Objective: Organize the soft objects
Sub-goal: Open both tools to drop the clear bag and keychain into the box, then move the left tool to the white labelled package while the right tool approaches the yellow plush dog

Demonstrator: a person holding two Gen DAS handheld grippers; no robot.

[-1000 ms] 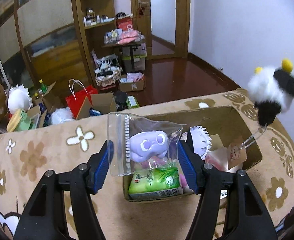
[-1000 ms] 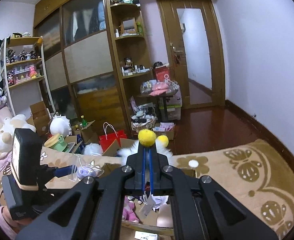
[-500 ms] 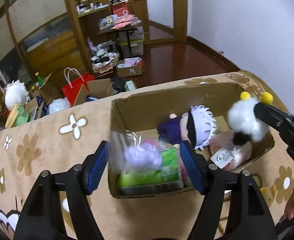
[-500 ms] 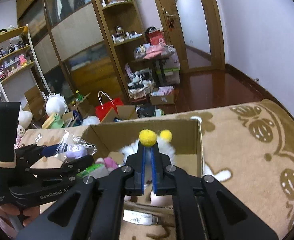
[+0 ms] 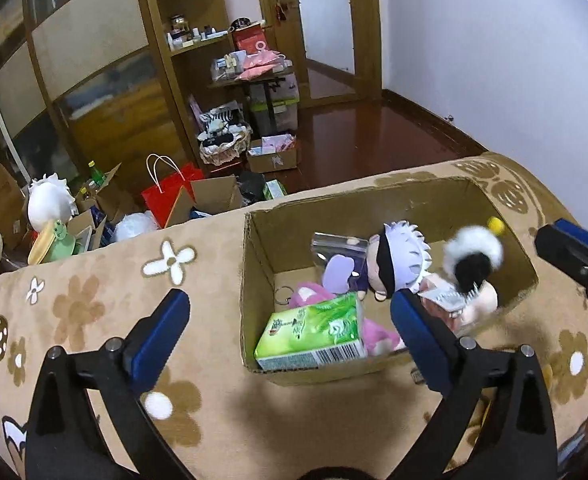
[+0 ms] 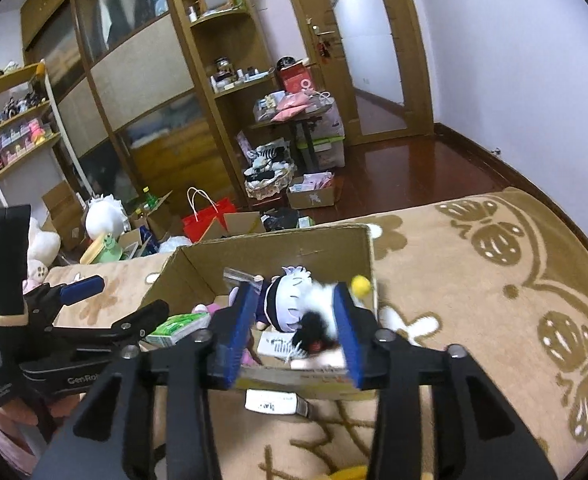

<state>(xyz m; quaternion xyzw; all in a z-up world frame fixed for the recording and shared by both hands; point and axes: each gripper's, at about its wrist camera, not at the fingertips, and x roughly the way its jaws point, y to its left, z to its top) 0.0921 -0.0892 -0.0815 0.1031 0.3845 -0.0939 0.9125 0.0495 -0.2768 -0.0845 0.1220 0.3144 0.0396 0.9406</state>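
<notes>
Cardboard box: centre of the left wrist frame, open-topped, resting on a flower-patterned blanket.
Box contents: green tissue pack at the near edge; pink plush; clear zip bag with a purple toy; white-haired doll; black-and-white fluffy plush, blurred, at the right.
Left gripper: fingers wide apart, holding nothing.
Right gripper: fingers wide apart; fluffy plush loose between them.

both wrist views above cardboard box, facing shelves
</notes>
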